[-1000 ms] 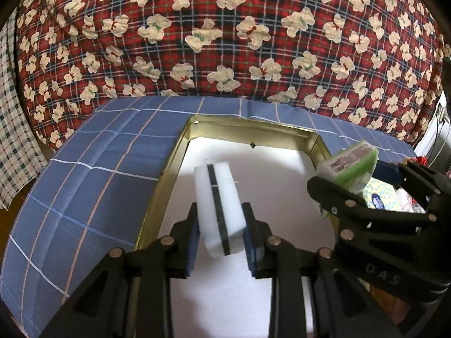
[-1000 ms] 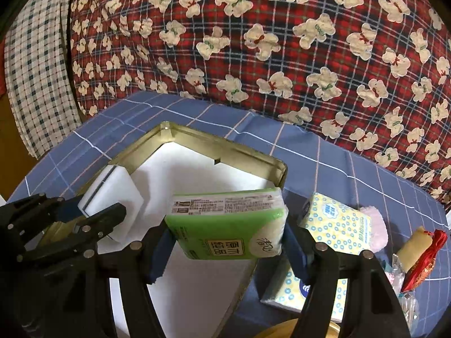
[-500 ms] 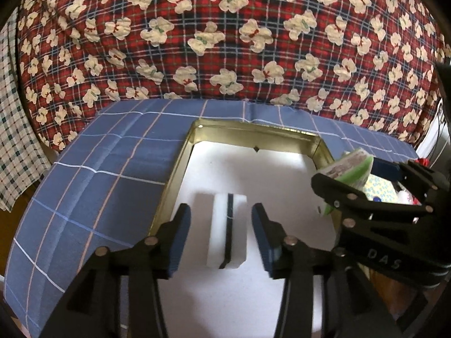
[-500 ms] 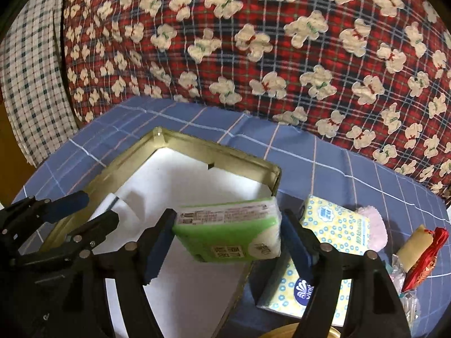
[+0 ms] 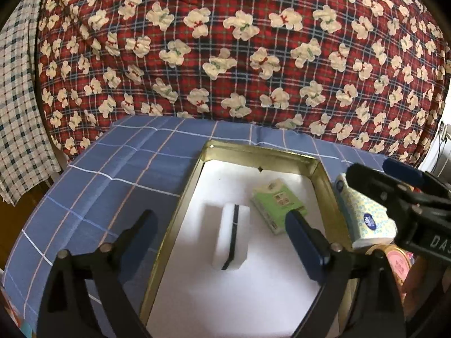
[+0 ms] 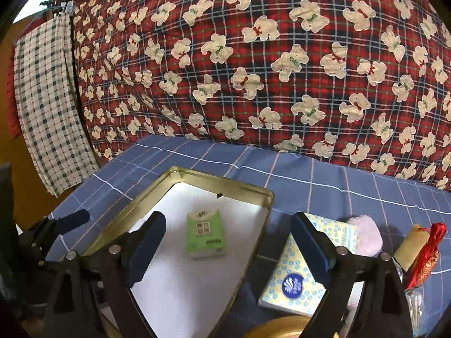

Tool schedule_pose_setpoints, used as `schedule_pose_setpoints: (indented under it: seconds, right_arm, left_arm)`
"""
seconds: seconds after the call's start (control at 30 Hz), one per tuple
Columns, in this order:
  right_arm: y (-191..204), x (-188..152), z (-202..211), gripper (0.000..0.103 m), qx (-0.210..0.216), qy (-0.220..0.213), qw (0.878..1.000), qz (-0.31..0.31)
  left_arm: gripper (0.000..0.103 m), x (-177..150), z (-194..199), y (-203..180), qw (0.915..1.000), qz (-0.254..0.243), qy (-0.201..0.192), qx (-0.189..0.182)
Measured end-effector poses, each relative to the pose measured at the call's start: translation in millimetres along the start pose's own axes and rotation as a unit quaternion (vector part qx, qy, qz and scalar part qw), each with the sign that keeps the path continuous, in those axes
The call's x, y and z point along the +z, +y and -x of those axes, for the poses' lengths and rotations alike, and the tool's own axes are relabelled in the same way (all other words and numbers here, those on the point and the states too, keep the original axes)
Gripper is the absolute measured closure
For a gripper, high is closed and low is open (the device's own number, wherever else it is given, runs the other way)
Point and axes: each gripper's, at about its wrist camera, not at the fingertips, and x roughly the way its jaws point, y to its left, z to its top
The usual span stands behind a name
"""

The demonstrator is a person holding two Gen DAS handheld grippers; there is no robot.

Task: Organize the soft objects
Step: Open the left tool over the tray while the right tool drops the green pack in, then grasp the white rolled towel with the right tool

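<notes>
A white sponge with a black stripe point(image 5: 232, 236) lies in the gold tin tray point(image 5: 184, 197), which also shows in the right wrist view point(image 6: 253, 250). A green tissue pack lies flat beside it point(image 5: 277, 204) and shows in the right wrist view too point(image 6: 205, 233). My left gripper point(image 5: 225, 242) is open and empty, hovering over the sponge. My right gripper point(image 6: 225, 246) is open and empty, above the tray's right rim. A yellow dotted tissue pack point(image 6: 304, 267) lies on the blue cloth just right of the tray, partly behind my right finger.
A pink fluffy puff point(image 6: 365, 235), a cream roll point(image 6: 410, 246) and a red pouch point(image 6: 427, 256) lie on the blue checked cloth point(image 6: 324, 183) to the right. A gold round lid point(image 6: 282, 328) is at the front. A red bear-print quilt point(image 5: 239, 56) rises behind.
Both grippers let go and opened wide: the sponge and the green tissue pack now lie in the tray. Both grippers drew back and up.
</notes>
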Motion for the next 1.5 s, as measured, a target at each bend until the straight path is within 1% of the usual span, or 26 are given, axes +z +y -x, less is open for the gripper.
schedule_pose_setpoints:
  seconds: [0.13, 0.27, 0.43, 0.5, 0.6, 0.73, 0.77, 0.83, 0.9, 1.03, 1.1, 1.17, 1.27, 1.33, 1.5]
  right_arm:
    - [-12.7, -12.6, 23.0, 0.011, -0.001, -0.017, 1.0, 0.001]
    - [-32.3, -29.3, 48.9, 0.011, -0.02, -0.036, 0.999, 0.008]
    - [-75.8, -59.4, 87.8, 0.011, -0.066, -0.065, 0.996, -0.004]
    - [-95.4, -73.2, 102.5, 0.011, -0.094, -0.07, 0.993, -0.012]
    - [-126.0, -96.6, 119.5, 0.011, -0.143, -0.057, 0.988, -0.018]
    - [-165.7, -126.3, 133.6, 0.011, -0.18, -0.022, 0.983, -0.04]
    - [-177.2, -135.7, 137.9, 0.011, -0.194, -0.015, 0.98, -0.047]
    - [-193.3, -147.7, 144.2, 0.011, -0.206, -0.003, 0.977, -0.06]
    - [-210.3, -157.1, 148.9, 0.011, -0.209, 0.009, 0.975, -0.077]
    - [-226.2, -166.3, 150.9, 0.011, -0.218, 0.033, 0.972, -0.085]
    - [-232.5, -168.8, 148.0, 0.011, -0.204, 0.048, 0.973, -0.095]
    - [-235.0, -170.4, 143.9, 0.011, -0.194, 0.053, 0.974, -0.103]
    - [-235.4, -174.3, 138.4, 0.008, -0.183, 0.069, 0.976, -0.101]
    - [-235.4, -177.1, 137.4, 0.007, -0.167, 0.072, 0.978, -0.104]
    - [-234.9, -177.3, 134.6, 0.006, -0.161, 0.074, 0.979, -0.099]
  left_arm:
    - [0.009, -4.6, 10.6, -13.6, 0.9998, -0.01, -0.014, -0.005]
    - [0.009, -12.0, 20.2, -33.2, 0.9992, -0.028, -0.023, -0.016]
    - [0.008, -21.4, 34.7, -70.4, 0.9973, -0.051, -0.035, -0.041]
    - [0.006, -26.0, 39.4, -87.2, 0.9961, -0.057, -0.038, -0.056]
    - [0.005, -35.6, 45.4, -117.1, 0.9932, -0.077, -0.04, -0.077]
    - [0.005, -47.1, 51.3, -157.7, 0.9877, -0.111, -0.04, -0.103]
    - [0.004, -48.5, 51.4, -165.0, 0.9868, -0.115, -0.04, -0.107]
    - [0.004, -53.0, 52.7, -184.9, 0.984, -0.126, -0.034, -0.121]
    - [0.004, -57.0, 53.3, -203.9, 0.981, -0.138, -0.031, -0.132]
    - [0.004, -63.2, 51.9, -233.0, 0.9759, -0.159, -0.022, -0.147]
    - [0.004, -64.9, 49.0, -245.1, 0.9742, -0.167, -0.018, -0.15]
    - [0.004, -67.0, 46.6, -252.9, 0.9735, -0.172, -0.014, -0.15]
    - [0.004, -68.5, 41.8, -264.4, 0.972, -0.177, -0.005, -0.155]
    - [0.004, -69.2, 39.6, -271.2, 0.9708, -0.182, -0.002, -0.156]
    - [0.004, -72.0, 33.3, -283.9, 0.9696, -0.187, 0.008, -0.158]
